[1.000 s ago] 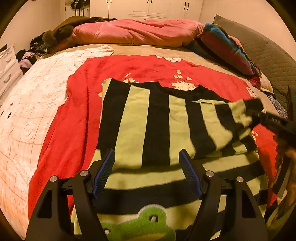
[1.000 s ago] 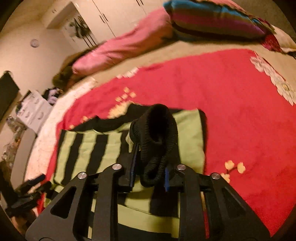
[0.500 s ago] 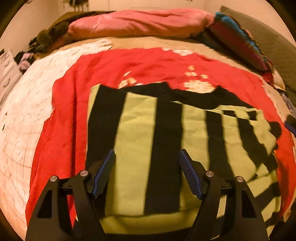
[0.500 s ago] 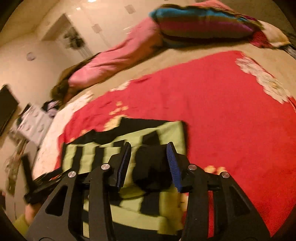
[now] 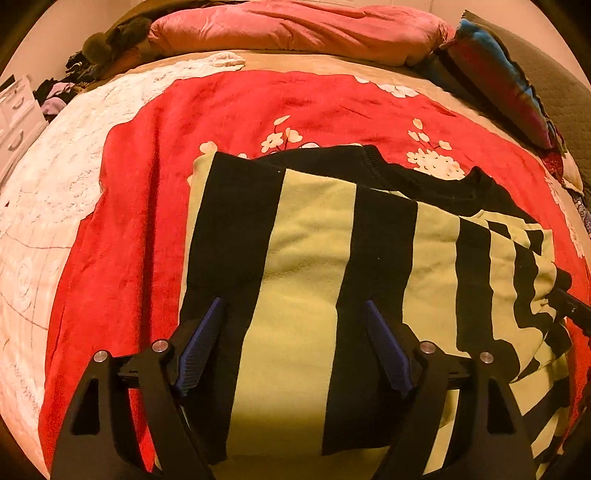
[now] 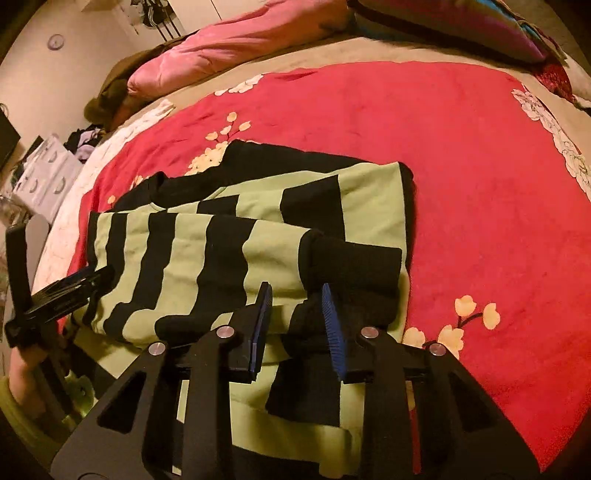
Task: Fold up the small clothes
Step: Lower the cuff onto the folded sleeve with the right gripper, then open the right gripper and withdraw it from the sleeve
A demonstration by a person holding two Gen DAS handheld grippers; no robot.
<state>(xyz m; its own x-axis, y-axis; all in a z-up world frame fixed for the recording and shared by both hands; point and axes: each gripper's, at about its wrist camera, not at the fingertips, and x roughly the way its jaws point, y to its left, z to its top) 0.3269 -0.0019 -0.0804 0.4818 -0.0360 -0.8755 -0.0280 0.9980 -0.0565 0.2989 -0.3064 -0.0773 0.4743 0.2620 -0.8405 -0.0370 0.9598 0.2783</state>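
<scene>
Left wrist view shows the bed (image 5: pixel 48 229) under a red blanket (image 5: pixel 129 229), with a pink pillow (image 5: pixel 295 29) and a striped pillow (image 5: pixel 495 85) at its far edge. On the blanket lies the sweater (image 5: pixel 303 266), black and green striped, flat, with 1 sleeve (image 6: pixel 207 258) folded across its body. The sleeve's black cuff (image 6: pixel 354 266) rests near the sweater's right edge. The left gripper (image 5: pixel 295 343) hovers over the sweater's body; its fingers (image 5: pixel 201 343) have just been opening and stand wide, with nothing pinched. The right gripper (image 6: pixel 295 325) sits just short of the cuff; its fingers (image 6: pixel 334 332) have just been closing and stand narrow, and whether they pinch the dark cloth between them cannot be told.
</scene>
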